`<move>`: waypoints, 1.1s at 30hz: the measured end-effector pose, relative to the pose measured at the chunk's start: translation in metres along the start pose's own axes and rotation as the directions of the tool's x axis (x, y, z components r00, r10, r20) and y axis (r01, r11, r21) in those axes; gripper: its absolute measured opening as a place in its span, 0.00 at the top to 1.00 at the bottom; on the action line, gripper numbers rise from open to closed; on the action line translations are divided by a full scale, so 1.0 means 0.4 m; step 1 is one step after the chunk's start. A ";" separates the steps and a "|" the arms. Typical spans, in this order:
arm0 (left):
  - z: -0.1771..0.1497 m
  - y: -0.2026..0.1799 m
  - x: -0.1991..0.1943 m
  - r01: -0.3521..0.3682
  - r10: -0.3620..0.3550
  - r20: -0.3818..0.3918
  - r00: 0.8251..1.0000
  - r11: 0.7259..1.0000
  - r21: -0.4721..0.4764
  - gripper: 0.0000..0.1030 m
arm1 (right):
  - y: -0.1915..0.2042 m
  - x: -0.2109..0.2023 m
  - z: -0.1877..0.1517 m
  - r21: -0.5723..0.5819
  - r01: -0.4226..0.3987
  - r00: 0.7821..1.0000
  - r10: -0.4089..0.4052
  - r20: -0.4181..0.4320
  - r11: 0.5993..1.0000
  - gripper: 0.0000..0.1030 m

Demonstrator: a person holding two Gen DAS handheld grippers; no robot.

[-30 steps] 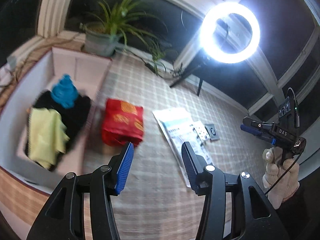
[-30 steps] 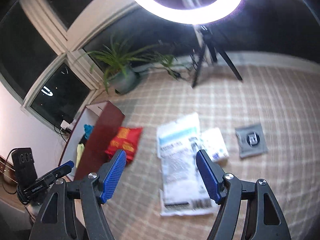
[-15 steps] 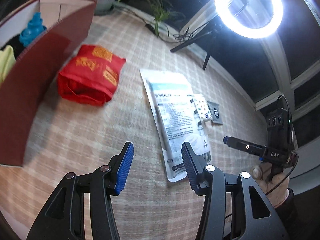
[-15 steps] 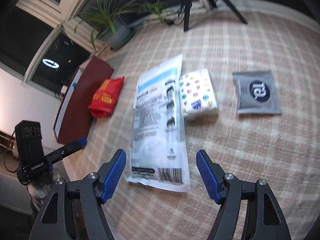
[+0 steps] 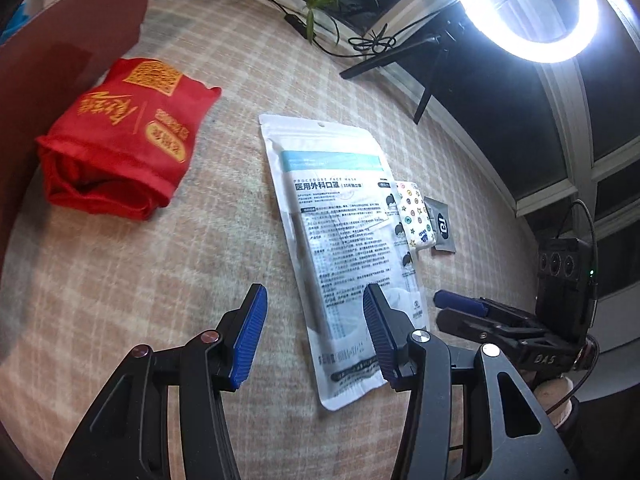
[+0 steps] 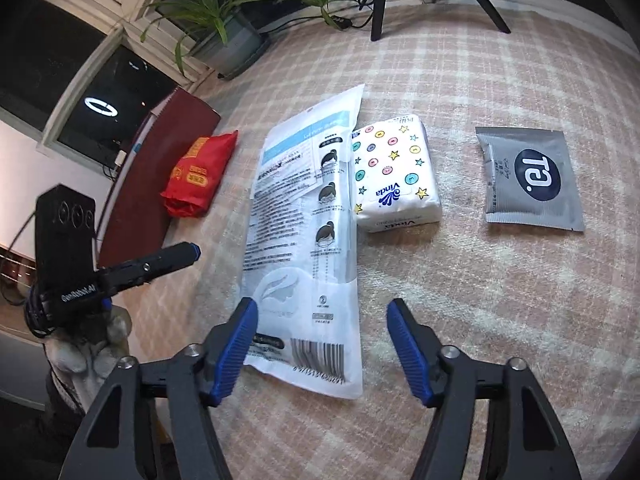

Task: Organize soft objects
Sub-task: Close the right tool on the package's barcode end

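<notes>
The face-mask packet (image 6: 304, 240) lies flat on the checked cloth (image 6: 500, 300) of the table, and serves as the landmark for the rest. Touching its right long edge, as the right wrist view shows it, is a Vinda tissue pack (image 6: 394, 176) printed with stars and dots. Farther right of that, apart from it, lies a grey sachet (image 6: 530, 180). To the packet's left, well apart, sits a folded red cloth bag (image 5: 120, 140) with gold print, just beside the dark red wall of an open box (image 5: 60, 64). Beyond the packet's far end stand a potted plant (image 6: 228, 36) and the legs of a ring light (image 5: 528, 4) stand.

The right tongs (image 6: 320, 350) hang over the packet's near end, jaws closing but not pressing on anything: the left pad overlaps the packet's lower left corner, the right pad is over bare cloth to the right of it (the barcode edge shows between them). The left tongs (image 5: 312, 336) are about half open and hold nothing; they sit over the cloth at the packet's near left side, with their right pad overlapping the packet in the left wrist view. Each is held by a gloved hand (image 6: 88, 344)
</notes>
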State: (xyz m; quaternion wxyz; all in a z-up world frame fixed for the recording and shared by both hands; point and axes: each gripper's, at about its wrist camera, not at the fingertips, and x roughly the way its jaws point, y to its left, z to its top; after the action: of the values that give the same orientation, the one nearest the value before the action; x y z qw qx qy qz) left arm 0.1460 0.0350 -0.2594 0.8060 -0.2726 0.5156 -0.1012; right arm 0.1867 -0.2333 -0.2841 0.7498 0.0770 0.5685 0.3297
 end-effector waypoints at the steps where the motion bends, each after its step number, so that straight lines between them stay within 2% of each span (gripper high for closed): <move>1: 0.005 0.001 0.006 0.000 0.000 -0.004 1.000 1.000 0.002 0.53 | -0.002 0.007 0.002 0.005 -0.003 1.000 0.003 -0.003 1.000 0.43; 9: 0.028 0.019 0.050 0.016 -0.017 -0.029 0.999 1.000 -0.022 0.53 | -0.011 0.046 0.010 -0.004 0.042 0.999 -0.042 -0.030 0.999 0.58; 13: 0.034 0.023 0.067 0.020 -0.021 -0.038 0.999 0.999 -0.031 0.53 | -0.016 0.055 0.010 -0.014 0.056 0.998 -0.057 -0.040 0.998 0.60; 18: 0.037 0.025 0.082 0.019 -0.020 -0.046 0.999 0.999 -0.033 0.53 | -0.018 0.060 0.018 -0.033 0.076 0.996 -0.077 -0.036 0.997 0.67; 33: 0.052 -0.012 0.123 0.055 -0.054 -0.059 0.997 0.998 0.007 0.55 | -0.047 0.055 0.027 -0.001 -0.025 0.999 0.025 -0.049 1.000 0.68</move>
State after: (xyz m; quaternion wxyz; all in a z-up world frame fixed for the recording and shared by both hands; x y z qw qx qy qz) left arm 0.1868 0.0160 -0.2882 0.7885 -0.2802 0.5311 -0.1333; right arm 0.2070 -0.2323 -0.3073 0.7316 0.0755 0.5854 0.3411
